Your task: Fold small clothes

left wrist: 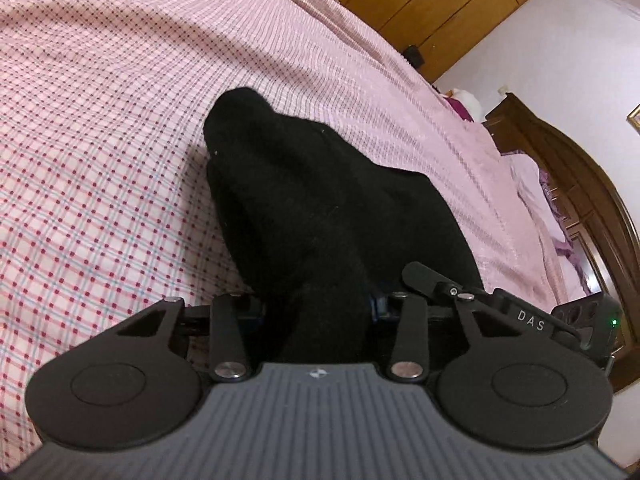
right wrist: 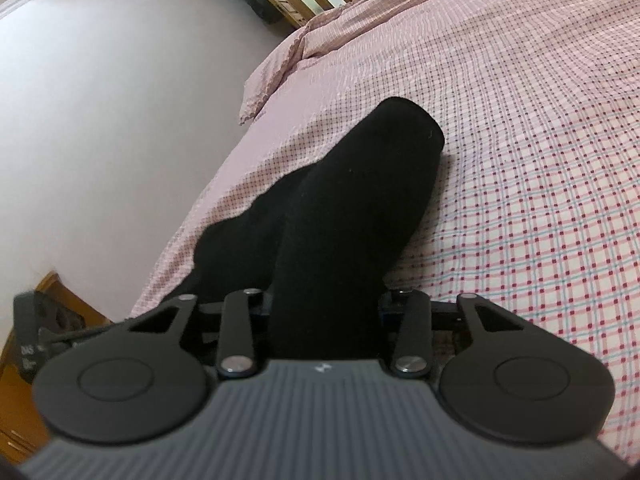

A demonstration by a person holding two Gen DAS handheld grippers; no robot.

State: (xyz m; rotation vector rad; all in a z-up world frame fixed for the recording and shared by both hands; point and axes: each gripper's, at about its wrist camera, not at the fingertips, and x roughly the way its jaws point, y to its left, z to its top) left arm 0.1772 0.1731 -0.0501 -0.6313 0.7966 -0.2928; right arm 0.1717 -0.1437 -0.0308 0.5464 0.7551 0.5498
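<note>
A small black knit garment [left wrist: 312,200] lies on the pink checked bedspread [left wrist: 100,160], its rounded far end pointing away from me. My left gripper [left wrist: 320,312] is shut on its near end, and the cloth bunches narrow between the jaws and hides the fingertips. In the right wrist view the same black garment [right wrist: 352,208] runs up from my right gripper [right wrist: 324,312], which is also shut on the near end. Two layers of the cloth show side by side there. The two grippers sit close beside each other.
The bedspread [right wrist: 520,160] stretches wide around the garment. A dark wooden headboard [left wrist: 592,208] and pink pillows [left wrist: 532,184] stand at the right in the left wrist view. A white wall [right wrist: 100,100] runs along the bed's edge in the right wrist view.
</note>
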